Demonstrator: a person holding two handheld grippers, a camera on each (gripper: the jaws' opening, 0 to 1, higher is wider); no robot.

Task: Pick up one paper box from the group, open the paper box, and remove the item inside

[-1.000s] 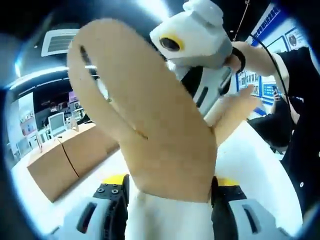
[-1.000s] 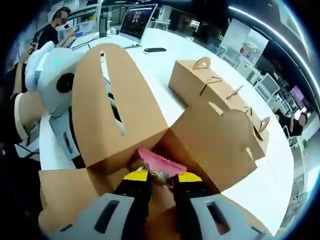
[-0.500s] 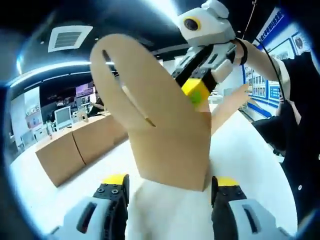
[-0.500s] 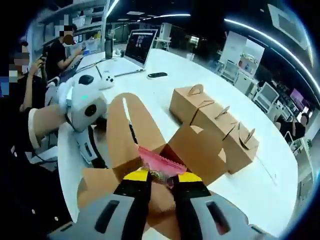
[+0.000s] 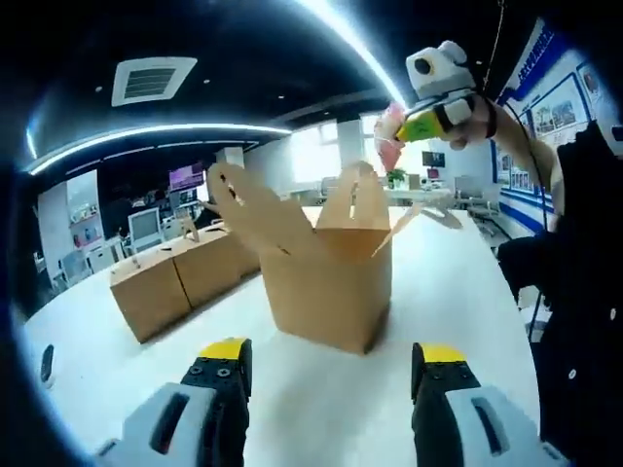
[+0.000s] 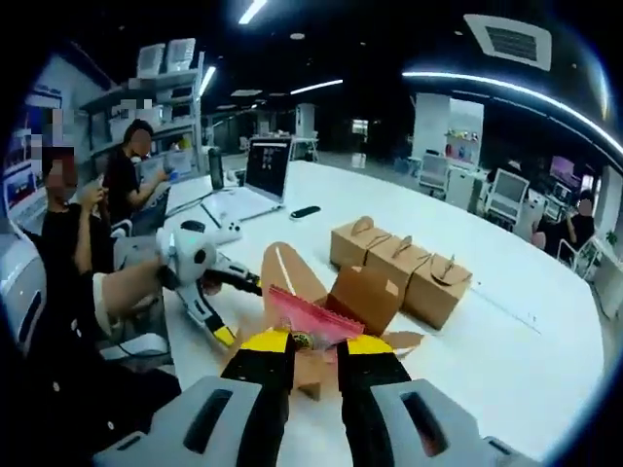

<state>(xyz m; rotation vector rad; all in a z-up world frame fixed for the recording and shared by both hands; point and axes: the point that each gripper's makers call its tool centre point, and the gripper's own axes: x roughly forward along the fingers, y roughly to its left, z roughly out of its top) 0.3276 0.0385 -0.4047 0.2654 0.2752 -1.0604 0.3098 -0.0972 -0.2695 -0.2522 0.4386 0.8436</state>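
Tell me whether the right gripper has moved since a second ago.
Yes. The right gripper has risen out of the open paper box, lifting the pink packet above it.

No text is showing legibly: the blue wall posters (image 5: 557,105) and the laptop screen (image 6: 265,161) are appearing too blurred to read.

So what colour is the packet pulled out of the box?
Pink packet, clearest in the right gripper view.

We see a white table (image 6: 506,321) spanning the right gripper view's centre. On it stand an opened paper box (image 5: 326,282) at centre, three closed boxes (image 6: 399,268) right of centre, and a laptop (image 6: 258,175) plus a phone (image 6: 305,211) at upper left.
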